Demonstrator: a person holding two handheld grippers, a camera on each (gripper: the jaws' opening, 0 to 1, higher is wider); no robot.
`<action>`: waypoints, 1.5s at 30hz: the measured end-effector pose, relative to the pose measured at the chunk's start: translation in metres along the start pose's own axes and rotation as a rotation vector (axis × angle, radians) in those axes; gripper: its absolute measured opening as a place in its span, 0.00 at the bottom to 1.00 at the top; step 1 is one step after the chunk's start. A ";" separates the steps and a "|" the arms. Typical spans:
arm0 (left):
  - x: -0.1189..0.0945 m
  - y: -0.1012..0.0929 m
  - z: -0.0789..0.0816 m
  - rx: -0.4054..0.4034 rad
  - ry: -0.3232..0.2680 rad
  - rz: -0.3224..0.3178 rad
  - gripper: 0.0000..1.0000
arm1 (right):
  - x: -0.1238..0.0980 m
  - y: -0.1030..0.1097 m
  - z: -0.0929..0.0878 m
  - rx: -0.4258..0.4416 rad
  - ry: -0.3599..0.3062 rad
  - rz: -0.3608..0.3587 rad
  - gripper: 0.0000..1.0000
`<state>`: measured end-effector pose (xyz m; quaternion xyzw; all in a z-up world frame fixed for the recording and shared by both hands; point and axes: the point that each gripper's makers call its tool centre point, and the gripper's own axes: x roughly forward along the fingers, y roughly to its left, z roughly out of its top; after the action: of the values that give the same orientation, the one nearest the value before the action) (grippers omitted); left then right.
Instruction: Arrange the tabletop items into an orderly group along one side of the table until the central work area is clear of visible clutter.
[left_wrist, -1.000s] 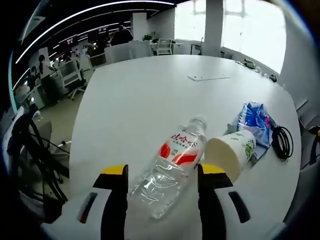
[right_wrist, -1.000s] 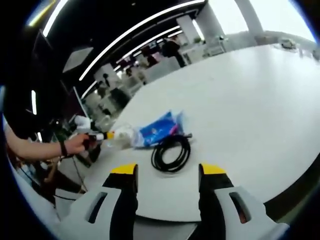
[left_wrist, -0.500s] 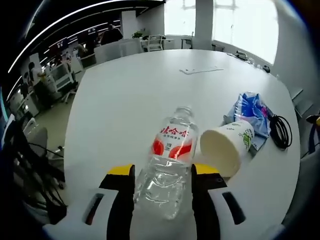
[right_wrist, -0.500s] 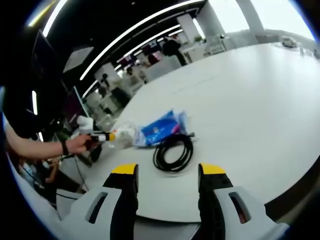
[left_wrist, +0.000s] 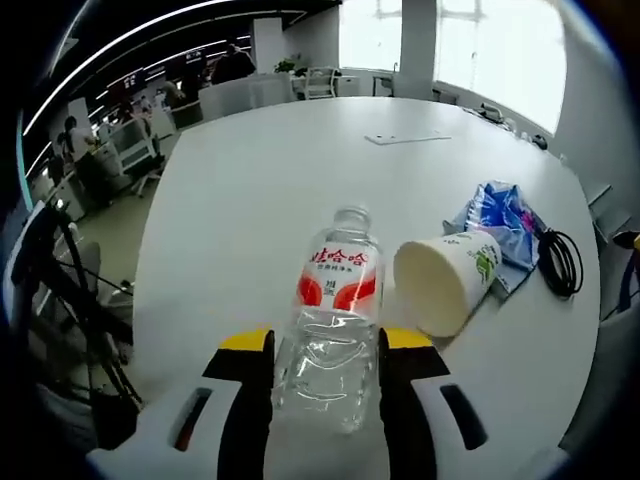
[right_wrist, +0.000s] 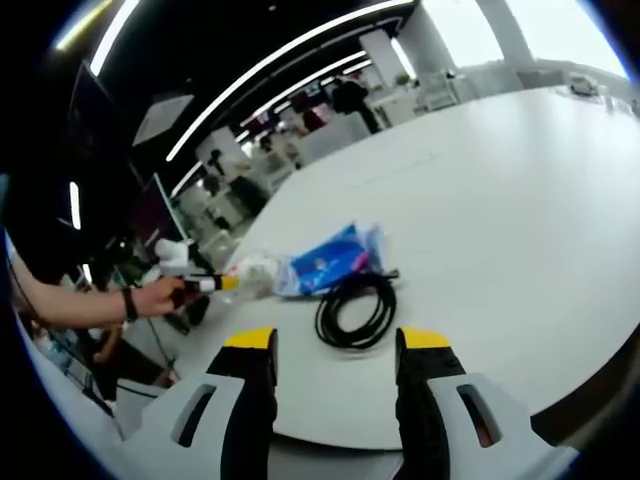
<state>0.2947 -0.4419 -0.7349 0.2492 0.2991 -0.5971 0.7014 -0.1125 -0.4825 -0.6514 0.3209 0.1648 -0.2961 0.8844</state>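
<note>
- Left gripper view — my left gripper (left_wrist: 326, 375) has its two yellow-tipped jaws closed in against the sides of the clear plastic water bottle (left_wrist: 331, 325); the bottle lies on its side on the white round table (left_wrist: 250, 200), base between the jaws, cap end pointing away from me, red-and-white label facing up
- Just right of the bottle, a white paper cup (left_wrist: 447, 281) lies tipped over, its open mouth turned toward the camera and its side near the bottle's label — whether the two touch I cannot tell
- Behind the cup, a crumpled blue plastic bag (left_wrist: 500, 222) rests on the table, the cup's base against it; a coiled black cable (left_wrist: 558, 264) lies just beside the bag, close to the table's edge
- A flat white sheet (left_wrist: 405, 138) lies well apart from these, toward the far side of the table
- Right gripper view — my right gripper (right_wrist: 333, 395) hangs above the near table edge with its jaws spread apart and nothing between them
- Ahead of it I see the same black cable coil (right_wrist: 357, 310), the blue bag (right_wrist: 328, 262) touching it, and beyond these the person's hand (right_wrist: 160, 297) gripping the left gripper's handle
- Desks, chairs and ceiling light strips fill the background of both views
</note>
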 end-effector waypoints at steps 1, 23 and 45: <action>-0.002 0.000 -0.002 -0.007 0.003 0.005 0.40 | 0.000 0.000 0.000 -0.001 0.000 0.002 0.45; -0.044 -0.018 -0.052 -0.104 0.079 0.093 0.40 | 0.010 0.016 0.002 -0.053 -0.002 0.080 0.45; -0.063 -0.050 -0.083 -0.188 0.104 0.159 0.40 | 0.012 0.001 0.006 -0.044 0.007 0.119 0.45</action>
<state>0.2290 -0.3481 -0.7468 0.2359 0.3690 -0.4953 0.7503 -0.1016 -0.4906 -0.6521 0.3115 0.1552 -0.2379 0.9068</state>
